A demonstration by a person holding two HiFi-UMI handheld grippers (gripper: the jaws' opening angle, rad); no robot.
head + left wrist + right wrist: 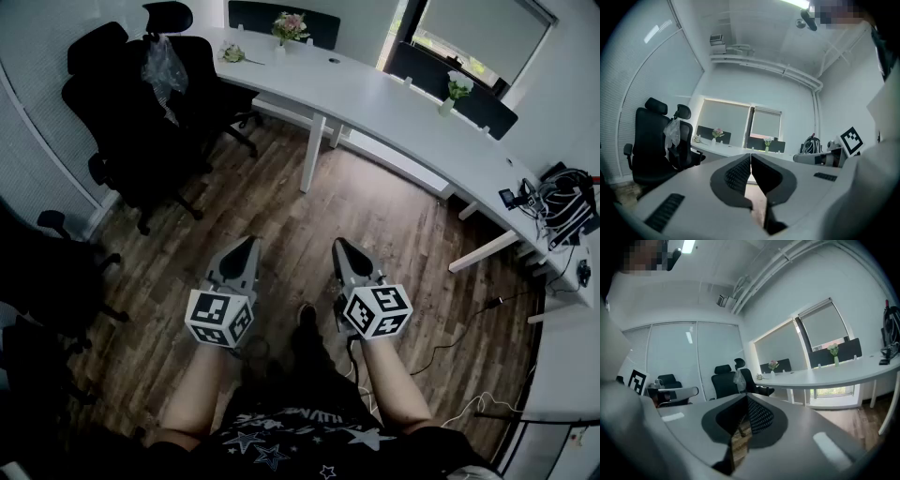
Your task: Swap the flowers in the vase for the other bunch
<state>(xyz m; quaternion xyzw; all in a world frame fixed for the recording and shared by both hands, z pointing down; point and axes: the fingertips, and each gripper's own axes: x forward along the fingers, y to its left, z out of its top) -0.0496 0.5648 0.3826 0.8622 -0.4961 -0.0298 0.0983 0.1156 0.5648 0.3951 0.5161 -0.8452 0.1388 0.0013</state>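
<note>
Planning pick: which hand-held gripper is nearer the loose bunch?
Left. Left hand-held gripper: far back, nearly in line with loose bunch; right hand-held gripper: further right.

Dim, cool window daylight; strong fisheye distortion, dark vignetted corners.

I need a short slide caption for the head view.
Left gripper and right gripper, shut and empty, face a distant desk.
</note>
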